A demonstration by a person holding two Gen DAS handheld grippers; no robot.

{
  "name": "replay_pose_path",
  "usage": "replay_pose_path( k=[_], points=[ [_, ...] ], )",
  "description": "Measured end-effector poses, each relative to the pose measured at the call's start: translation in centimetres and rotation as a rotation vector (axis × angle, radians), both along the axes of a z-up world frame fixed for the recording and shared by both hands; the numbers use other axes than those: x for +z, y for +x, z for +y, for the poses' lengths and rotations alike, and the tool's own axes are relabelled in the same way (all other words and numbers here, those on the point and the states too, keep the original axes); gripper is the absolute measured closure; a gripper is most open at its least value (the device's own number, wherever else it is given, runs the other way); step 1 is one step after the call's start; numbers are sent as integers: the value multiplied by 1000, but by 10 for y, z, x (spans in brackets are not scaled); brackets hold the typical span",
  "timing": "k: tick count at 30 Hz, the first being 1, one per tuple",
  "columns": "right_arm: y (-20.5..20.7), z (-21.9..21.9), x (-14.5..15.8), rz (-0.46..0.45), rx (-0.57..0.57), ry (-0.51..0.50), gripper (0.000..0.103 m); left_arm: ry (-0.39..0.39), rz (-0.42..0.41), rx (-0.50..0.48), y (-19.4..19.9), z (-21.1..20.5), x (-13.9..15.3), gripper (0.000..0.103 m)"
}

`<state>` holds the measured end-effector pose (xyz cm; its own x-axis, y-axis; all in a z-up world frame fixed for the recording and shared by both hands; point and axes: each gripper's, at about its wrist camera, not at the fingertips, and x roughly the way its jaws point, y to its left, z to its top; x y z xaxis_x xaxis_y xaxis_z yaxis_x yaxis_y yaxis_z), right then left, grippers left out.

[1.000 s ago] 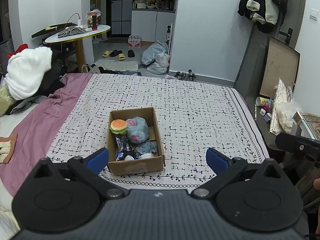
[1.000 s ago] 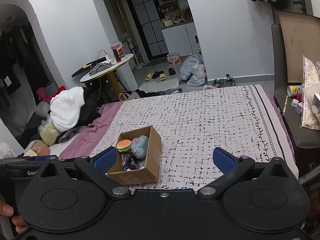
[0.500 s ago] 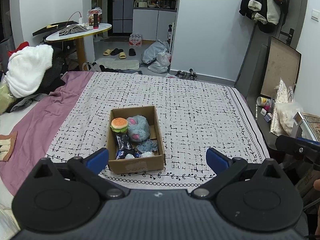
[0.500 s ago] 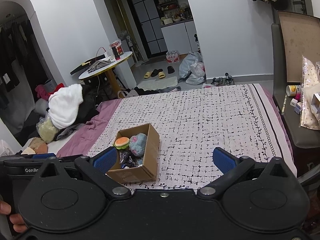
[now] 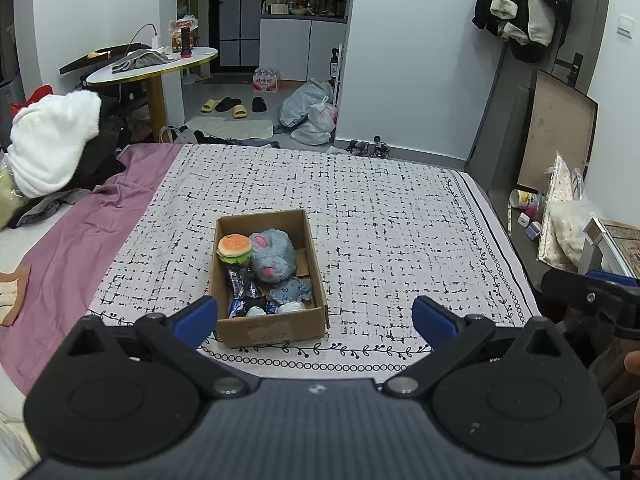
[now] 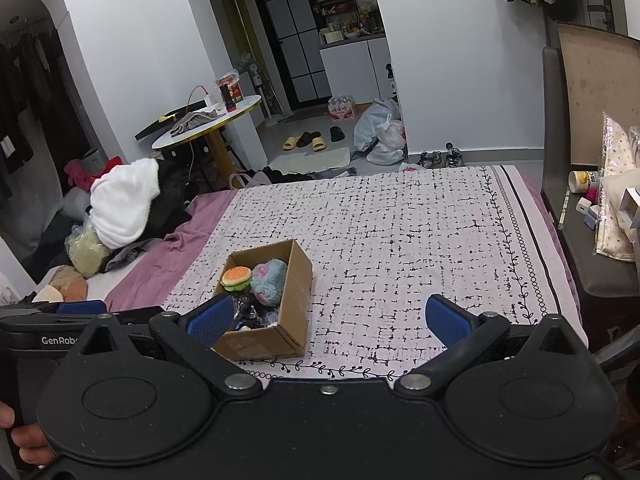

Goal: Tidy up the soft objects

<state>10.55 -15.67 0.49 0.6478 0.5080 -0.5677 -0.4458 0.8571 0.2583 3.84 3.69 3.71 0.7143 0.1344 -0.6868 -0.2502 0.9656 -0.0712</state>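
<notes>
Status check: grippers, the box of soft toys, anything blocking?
Left gripper open, empty. Right gripper open, empty. Cardboard box on bedspread, burger plush and blue plush inside. Path clear.

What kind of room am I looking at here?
Most likely a bedroom in a small lived-in flat: a bed under a white black-checked cover, coats hanging on the wall, and slippers on the floor before a kitchen doorway.

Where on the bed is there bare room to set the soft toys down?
The patterned blanket lies bare beyond and right of the cardboard box; the purple sheet left is mostly bare. The box itself is crowded, as is the clothes pile.
</notes>
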Motion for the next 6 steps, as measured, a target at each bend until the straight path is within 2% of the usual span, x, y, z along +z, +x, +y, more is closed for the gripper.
replay_pose_path(
  k=[6],
  points=[
    [3,3,-4,7,0,-10,0,-10,8,-5,2,4,-5,0]
  ],
)
